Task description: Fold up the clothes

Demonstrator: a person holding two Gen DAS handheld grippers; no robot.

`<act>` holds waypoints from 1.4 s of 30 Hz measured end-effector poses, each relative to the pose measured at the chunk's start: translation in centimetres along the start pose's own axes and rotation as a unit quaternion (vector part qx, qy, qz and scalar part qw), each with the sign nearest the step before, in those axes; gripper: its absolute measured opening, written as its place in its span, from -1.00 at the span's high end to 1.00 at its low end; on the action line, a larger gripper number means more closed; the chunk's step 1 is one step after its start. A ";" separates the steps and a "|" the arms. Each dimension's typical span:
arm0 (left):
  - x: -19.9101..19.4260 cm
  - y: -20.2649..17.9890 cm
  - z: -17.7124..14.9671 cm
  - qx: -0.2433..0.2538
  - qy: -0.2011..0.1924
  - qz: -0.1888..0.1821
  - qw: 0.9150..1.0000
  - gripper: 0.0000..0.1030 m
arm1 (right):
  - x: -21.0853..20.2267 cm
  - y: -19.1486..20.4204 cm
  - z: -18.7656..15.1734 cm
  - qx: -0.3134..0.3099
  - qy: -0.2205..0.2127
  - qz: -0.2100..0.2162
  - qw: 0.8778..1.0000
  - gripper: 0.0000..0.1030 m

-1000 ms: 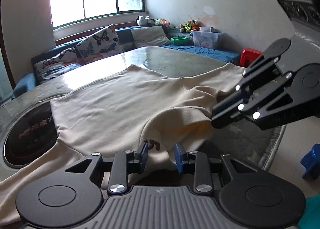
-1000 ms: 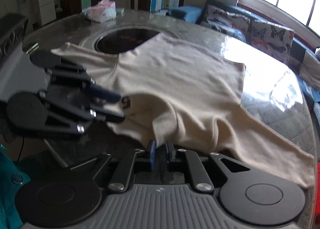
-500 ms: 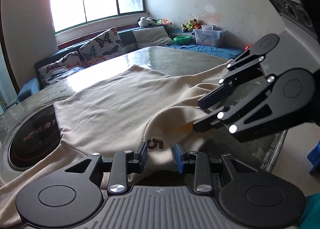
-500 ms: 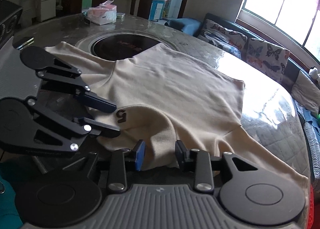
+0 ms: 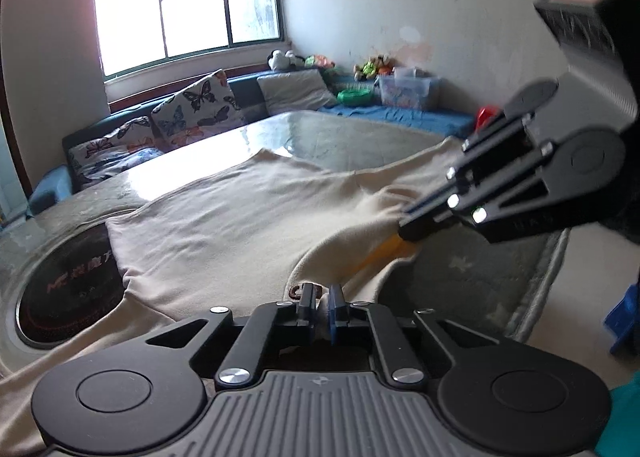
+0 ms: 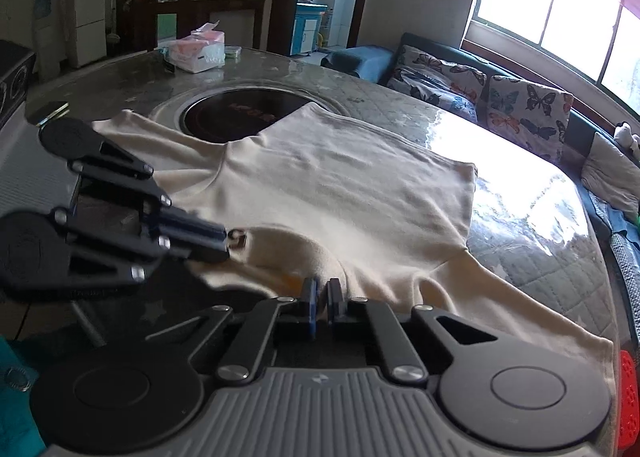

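A cream long-sleeved shirt (image 5: 240,217) (image 6: 340,177) lies spread on the round table (image 5: 340,137), its near edge bunched up toward me. My left gripper (image 5: 320,297) is closing tight on a pinch of that near edge, beside a dark printed mark. In the right wrist view the left gripper (image 6: 227,245) comes in from the left, tips on the fabric. My right gripper (image 6: 320,291) is likewise closing on a fold of the cloth. From the left wrist view the right gripper (image 5: 406,225) pulls the fabric up into a ridge, with an orange inner patch showing under it.
A dark round hob (image 5: 68,289) (image 6: 236,113) is set in the table, partly under one sleeve. A tissue pack (image 6: 198,51) sits at the far side. A sofa with butterfly cushions (image 5: 196,109) runs beyond. A blue stool (image 5: 624,321) stands on the floor.
Both grippers stood open around the shirt's near edge half a second ago; now both are shut on it. The cloth between them has lifted into a ridge.
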State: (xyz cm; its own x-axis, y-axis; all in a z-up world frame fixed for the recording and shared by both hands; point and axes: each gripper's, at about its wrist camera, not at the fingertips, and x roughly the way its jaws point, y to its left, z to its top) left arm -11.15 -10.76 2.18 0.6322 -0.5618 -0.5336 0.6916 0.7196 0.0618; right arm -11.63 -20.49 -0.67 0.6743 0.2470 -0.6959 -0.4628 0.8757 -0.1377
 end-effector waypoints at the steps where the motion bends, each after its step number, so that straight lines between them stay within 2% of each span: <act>1: -0.2 0.3 -0.1 -0.007 0.000 -0.010 1.000 0.87 | -0.2 0.0 -0.1 0.002 0.003 0.003 1.000 0.92; 6: -0.3 1.4 -0.9 -0.031 0.011 -0.045 0.998 0.89 | 0.3 -0.2 -1.2 0.000 0.035 0.025 0.999 0.92; 9: -0.5 2.1 -0.7 -0.041 0.007 -0.048 0.998 0.90 | 0.2 -0.4 -1.1 0.000 0.032 0.020 0.999 0.91; 10: -0.6 2.2 -0.5 -0.038 0.004 -0.045 0.998 0.87 | 0.2 -0.4 -0.9 -0.001 0.029 0.016 0.999 0.88; 12: -0.7 2.0 -0.3 -0.026 0.000 -0.037 0.999 0.84 | 0.1 -0.3 -0.5 -0.011 0.022 0.010 1.000 0.69; 14: -0.7 1.5 -0.2 -0.010 -0.002 -0.032 0.999 0.70 | 0.2 0.2 -0.3 -0.029 0.019 0.007 0.999 0.57; 16: -0.6 0.8 -0.1 0.007 -0.005 -0.028 1.000 0.68 | 0.4 0.8 -0.2 -0.047 0.017 0.005 0.999 0.49; 18: -0.2 0.4 -0.1 0.019 -0.004 -0.026 0.999 0.59 | 0.8 1.2 -0.2 -0.062 0.016 0.002 0.998 0.47; 19: 0.0 0.2 -0.2 0.025 -0.002 -0.026 0.999 0.45 | 1.0 1.4 -0.2 -0.069 0.016 0.001 0.998 0.47; 20: 0.3 0.0 -0.2 0.032 0.000 -0.023 0.999 0.39 | 1.2 1.6 -0.3 -0.073 0.015 -0.001 0.997 0.47; 23: 1.2 -0.5 -0.5 0.054 0.008 -0.003 0.999 0.42 | 1.8 1.6 -0.2 -0.074 0.012 -0.007 0.997 0.50; 24: 1.3 -0.5 -0.6 0.056 0.009 -0.002 0.998 0.50 | 1.9 1.4 -0.1 -0.069 0.010 -0.006 0.998 0.51; 25: 1.4 -0.4 -0.5 0.053 0.008 -0.003 0.999 0.78 | 2.0 1.2 -0.1 -0.062 0.008 -0.005 0.998 0.65; 26: 1.2 -0.1 -0.4 0.045 0.004 -0.007 0.999 0.84 | 1.9 1.0 0.0 -0.054 0.006 -0.001 0.999 0.80; 28: 0.7 0.3 -0.3 0.028 -0.005 -0.016 0.999 0.92 | 1.6 0.4 0.2 -0.035 0.001 0.007 0.999 0.86; 31: -0.5 1.1 0.0 0.005 -0.027 -0.040 0.999 0.93 | 0.8 -0.3 0.2 -0.014 -0.007 0.018 1.000 0.93; 35: -0.4 1.4 -0.8 -0.001 -0.010 -0.054 0.998 0.95 | 0.5 -0.4 -0.4 -0.012 0.004 0.028 1.000 0.95; 38: 0.0 1.2 -1.3 0.001 0.010 -0.050 0.999 0.93 | 0.8 -0.3 -0.9 -0.013 0.016 0.034 0.999 0.95; 42: -0.7 0.8 -0.6 0.018 -0.013 -0.029 0.999 0.80 | 0.6 -0.2 -0.6 -0.016 0.008 0.026 0.999 0.89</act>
State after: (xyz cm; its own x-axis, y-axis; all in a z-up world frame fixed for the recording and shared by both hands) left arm -11.29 -9.56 2.13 0.5986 -0.6134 -0.5152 0.7396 0.6702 0.0614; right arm -11.52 -20.78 -1.46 0.6391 0.2846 -0.7145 -0.5153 0.8481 -0.1232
